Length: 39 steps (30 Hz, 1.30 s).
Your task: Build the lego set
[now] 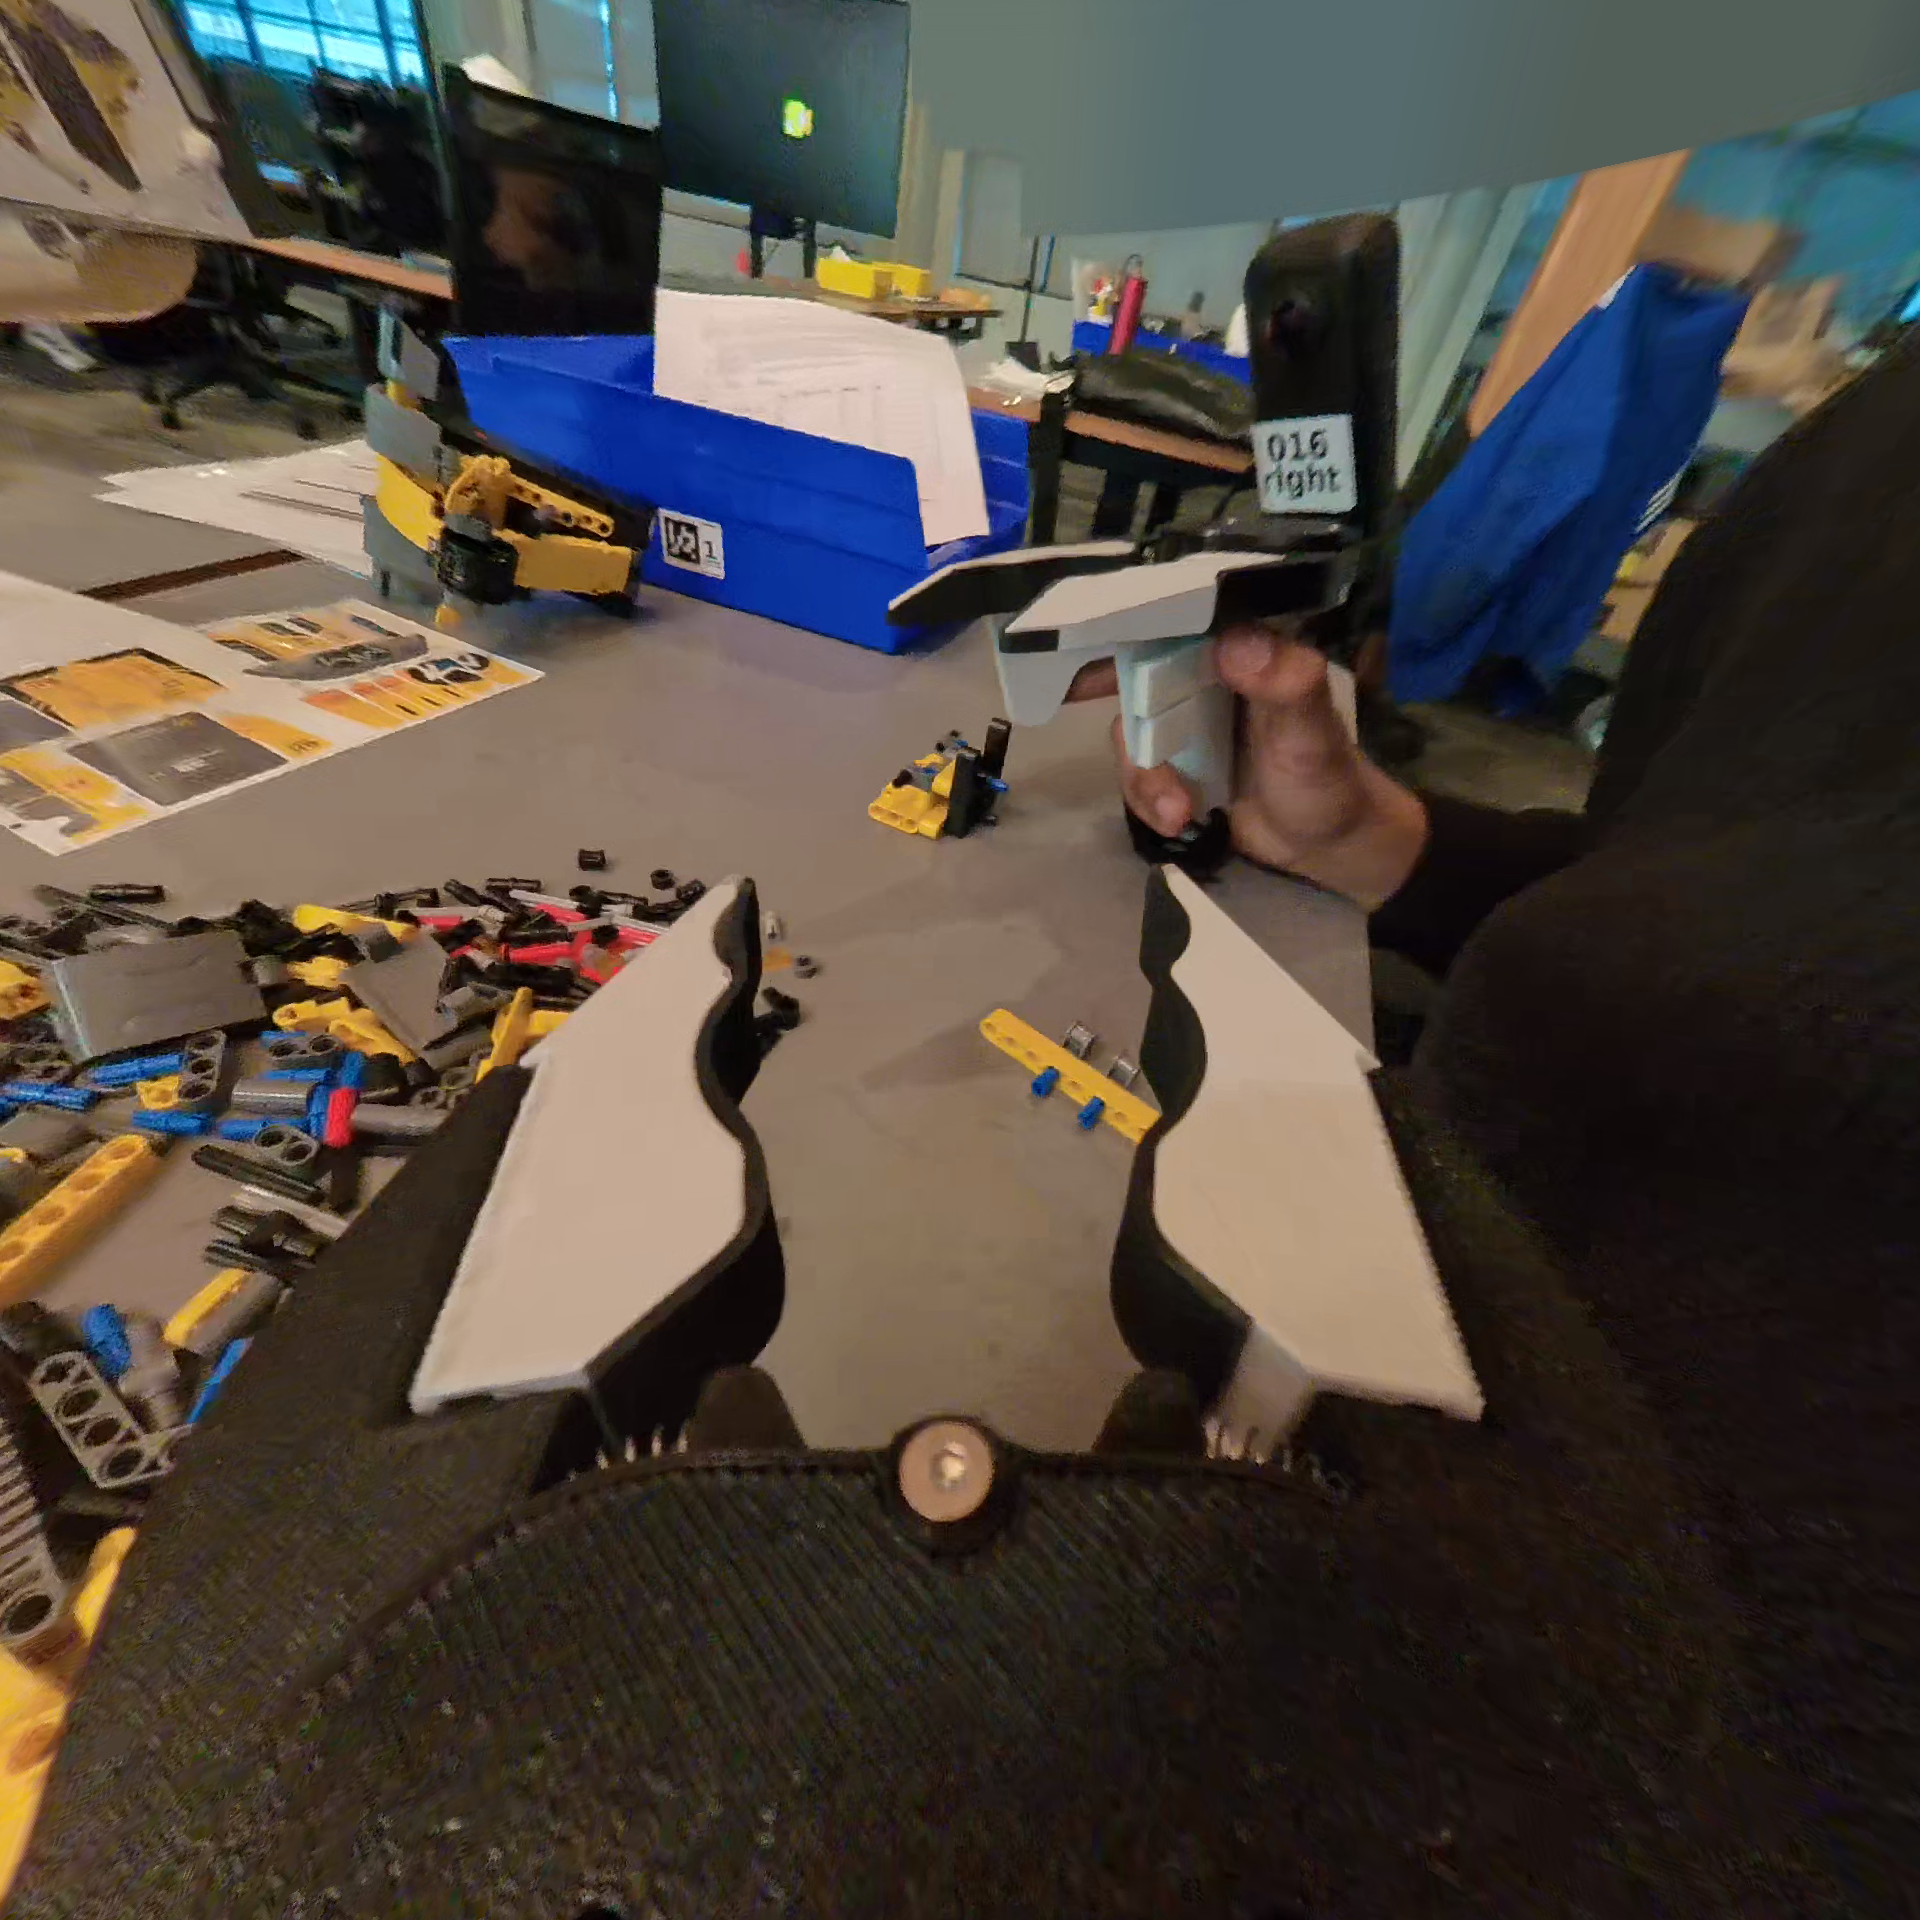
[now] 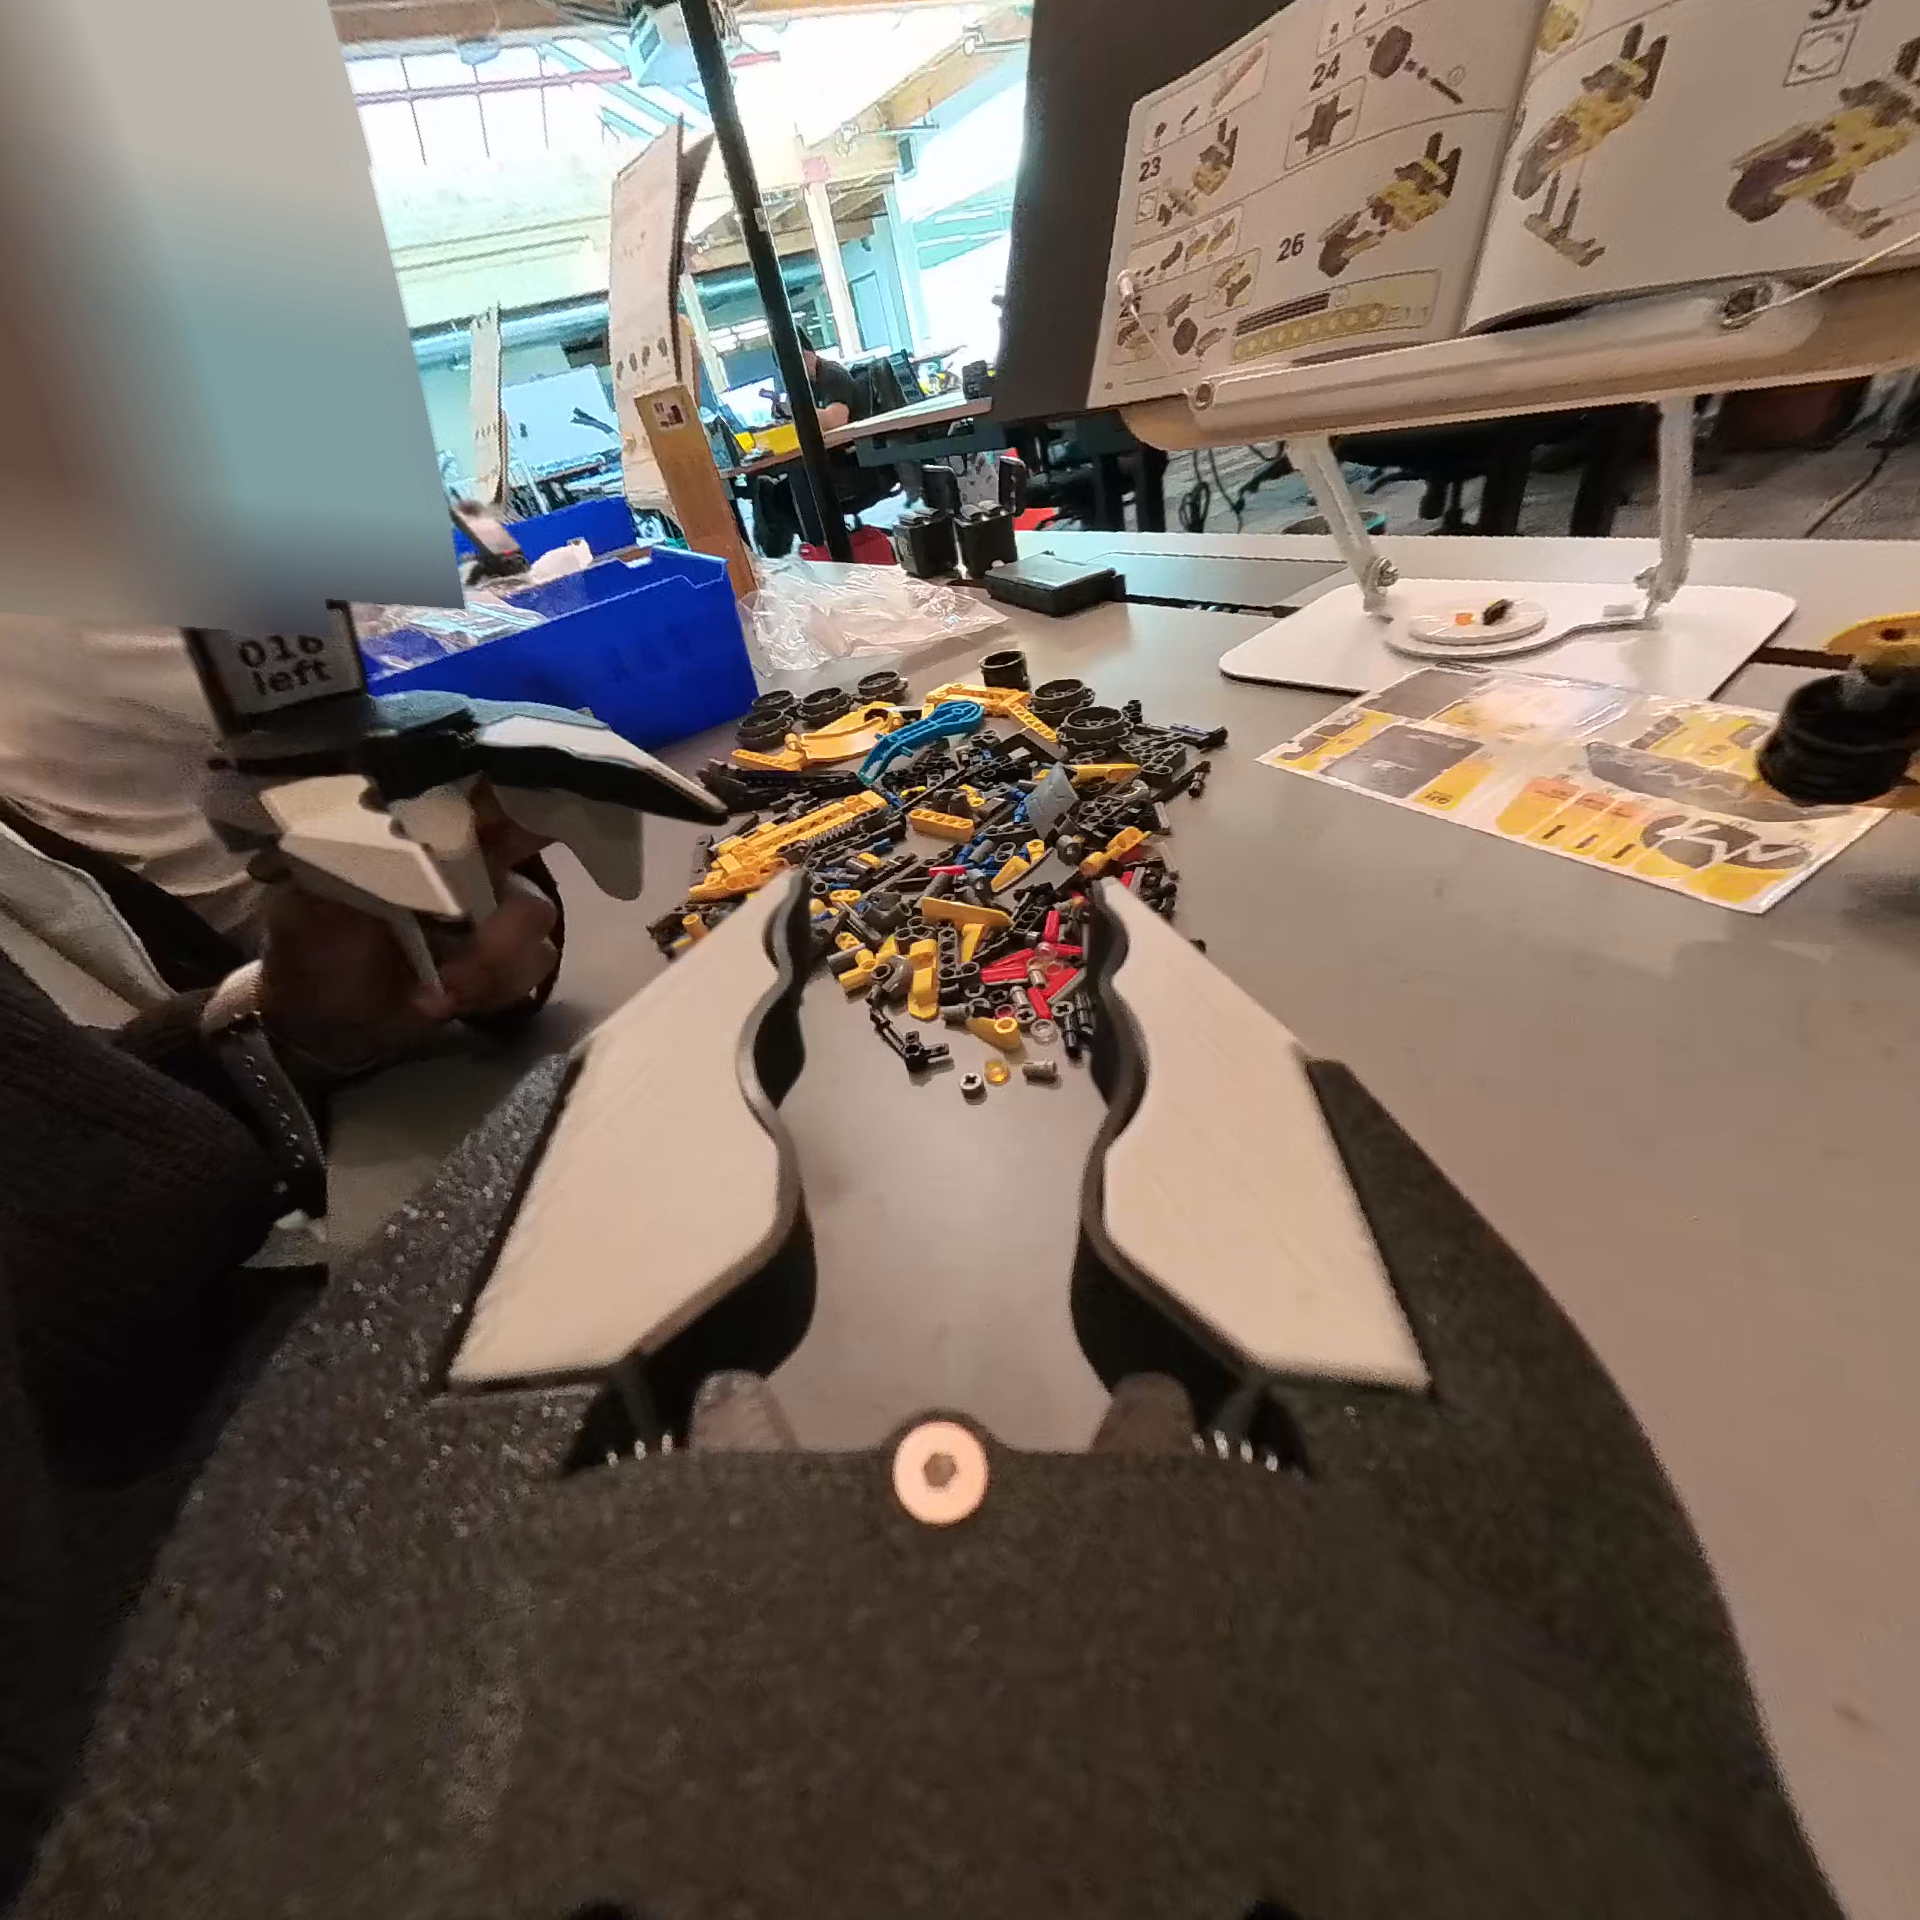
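1. A yellow beam [image 1: 1070, 1075] is disappearing behind the left gripper's [image 1: 951, 914] right finger.
2. The parts pile [image 1: 208, 1060] is running off the left edge.
3. A wheeled model [image 2: 1849, 717] is getting cropped at the right edge.

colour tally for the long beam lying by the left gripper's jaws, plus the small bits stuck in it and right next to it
yellow beam: 1
blue pins stuck in the beam: 2
small grey sleeves beside the beam: 2
total: 5
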Motion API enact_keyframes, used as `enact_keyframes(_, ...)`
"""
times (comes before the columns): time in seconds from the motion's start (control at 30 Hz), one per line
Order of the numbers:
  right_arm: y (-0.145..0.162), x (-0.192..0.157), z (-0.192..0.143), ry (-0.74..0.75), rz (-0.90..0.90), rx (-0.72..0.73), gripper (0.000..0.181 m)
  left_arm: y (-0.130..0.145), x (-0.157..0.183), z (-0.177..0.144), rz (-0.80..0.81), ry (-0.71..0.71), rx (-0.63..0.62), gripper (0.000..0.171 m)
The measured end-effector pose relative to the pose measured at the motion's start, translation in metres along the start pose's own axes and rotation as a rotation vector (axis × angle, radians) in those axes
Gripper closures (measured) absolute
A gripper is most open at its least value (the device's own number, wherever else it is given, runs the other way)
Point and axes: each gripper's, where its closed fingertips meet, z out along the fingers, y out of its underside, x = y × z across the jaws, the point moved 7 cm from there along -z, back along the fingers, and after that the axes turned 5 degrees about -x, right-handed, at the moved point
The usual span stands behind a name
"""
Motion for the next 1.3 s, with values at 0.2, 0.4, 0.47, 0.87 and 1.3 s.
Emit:
enact_keyframes(0.2,0.002,-0.003,0.004,0.039,-0.036,-0.035,0.126,0.001,0.002,0.001,0.007,0.002,-0.012,0.098)
enact_keyframes(0.4,-0.003,-0.007,-0.004,0.131,-0.136,-0.002,0.128,0.0,0.0,0.0,-0.022,0.011,-0.002,0.097)
enact_keyframes(0.47,-0.007,-0.006,-0.014,0.122,-0.121,0.059,0.129,0.0,0.0,0.0,-0.022,0.009,-0.004,0.097)
enact_keyframes(0.87,0.028,0.048,-0.05,0.227,0.165,-0.292,0.104,0.001,-0.005,0.006,0.013,-0.035,-0.045,0.099)
enact_keyframes(1.3,0.045,0.065,-0.039,0.187,0.333,-0.442,0.099,0.001,-0.003,0.007,0.066,-0.074,-0.051,0.1)
